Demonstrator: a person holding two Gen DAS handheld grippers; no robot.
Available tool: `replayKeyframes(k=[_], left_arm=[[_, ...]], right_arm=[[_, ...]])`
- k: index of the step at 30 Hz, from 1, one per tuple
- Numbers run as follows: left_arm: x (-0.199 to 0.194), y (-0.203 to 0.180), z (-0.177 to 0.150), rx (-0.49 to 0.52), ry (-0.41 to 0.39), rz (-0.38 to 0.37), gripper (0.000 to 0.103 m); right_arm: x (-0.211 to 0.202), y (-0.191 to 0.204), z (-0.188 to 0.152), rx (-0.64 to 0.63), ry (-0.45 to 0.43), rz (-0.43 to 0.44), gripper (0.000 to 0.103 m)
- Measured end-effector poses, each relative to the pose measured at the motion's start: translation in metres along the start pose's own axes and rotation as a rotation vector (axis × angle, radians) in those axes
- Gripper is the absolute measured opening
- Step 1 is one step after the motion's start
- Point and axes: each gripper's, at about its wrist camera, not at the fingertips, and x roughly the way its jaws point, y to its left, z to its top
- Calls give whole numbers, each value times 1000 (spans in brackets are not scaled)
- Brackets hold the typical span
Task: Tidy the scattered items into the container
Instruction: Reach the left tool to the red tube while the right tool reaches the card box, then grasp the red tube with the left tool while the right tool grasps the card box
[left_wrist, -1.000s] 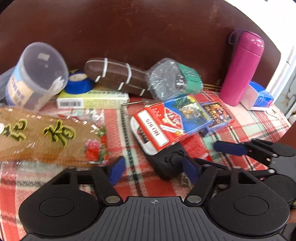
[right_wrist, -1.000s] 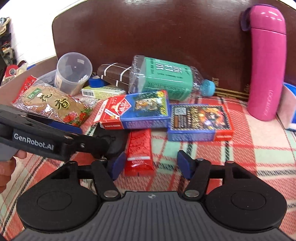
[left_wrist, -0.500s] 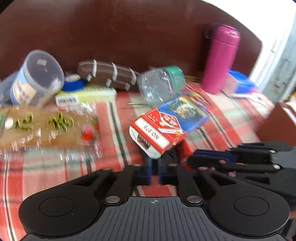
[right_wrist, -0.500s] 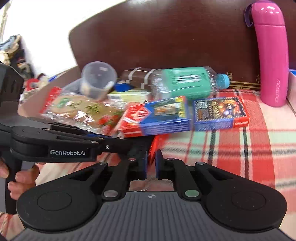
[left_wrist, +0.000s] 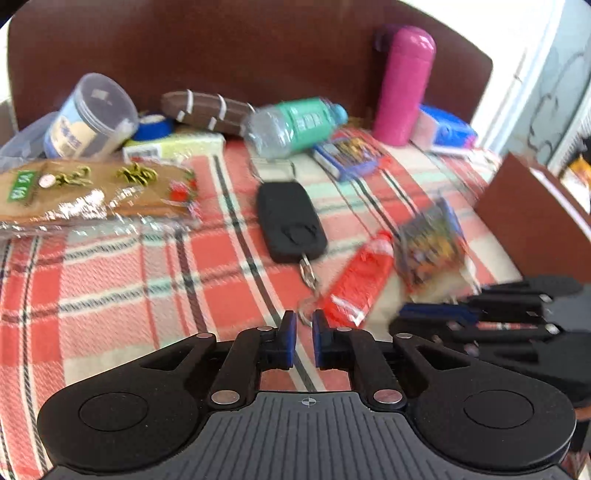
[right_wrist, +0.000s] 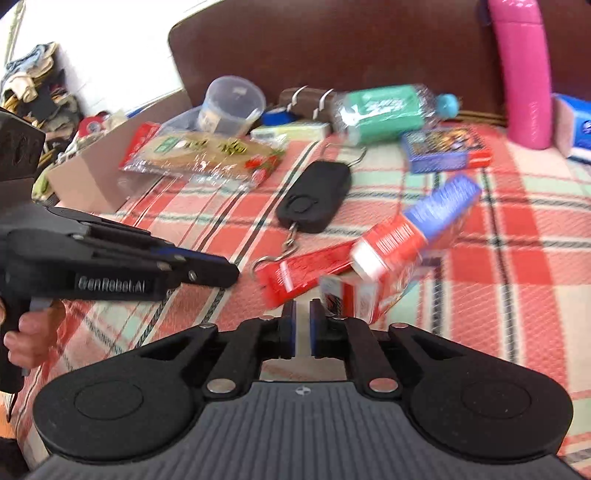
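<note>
Two nearly closed grippers, left hand-held gripper (left_wrist: 303, 326) (marked "GenRobot.AI") empty, right hand-held gripper (right_wrist: 302, 314) empty — red-blue box (right_wrist: 413, 236) blurred

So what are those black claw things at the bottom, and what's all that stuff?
There is no robot here. A person holds a hand-held gripper in each hand, like big tongs with a camera on it. One picture looks along the left hand-held gripper, the other along the right hand-held gripper. Each camera also catches the other tool at its side. Both have their fingers almost together, and neither clearly holds anything. On the checked cloth lie a black gadget with a chain, a red packet, a blurry card box, a snack bag and a bottle on its side. A pink flask stands at the back. The job is to tidy these into a container.
</note>
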Motion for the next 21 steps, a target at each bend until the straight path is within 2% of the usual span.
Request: replayKeyframes(k=[2, 4, 6, 8, 10, 13, 16, 21], left_arm=[[-1, 0, 3, -2, -13, 6, 38], [1, -2, 6, 9, -15, 1, 38], [5, -8, 7, 38, -12, -9, 43], [10, -17, 7, 74, -12, -15, 55], [16, -29, 7, 121, -17, -20, 60], [25, -46, 9, 186, -25, -23, 61], [39, -55, 13, 210, -15, -20, 61], [62, -54, 19, 187, 16, 0, 58]], right_arm=[[-7, 2, 2, -21, -24, -12, 27], [-14, 4, 4, -36, -48, -20, 33], [-21, 2, 4, -52, -77, -80, 40], [-28, 0, 5, -68, -107, -144, 60], [-30, -6, 4, -69, -107, -224, 61], [-27, -23, 1, 1, -83, -269, 68], [-20, -36, -5, 60, -55, -288, 72], [-13, -50, -7, 174, -64, -261, 80]])
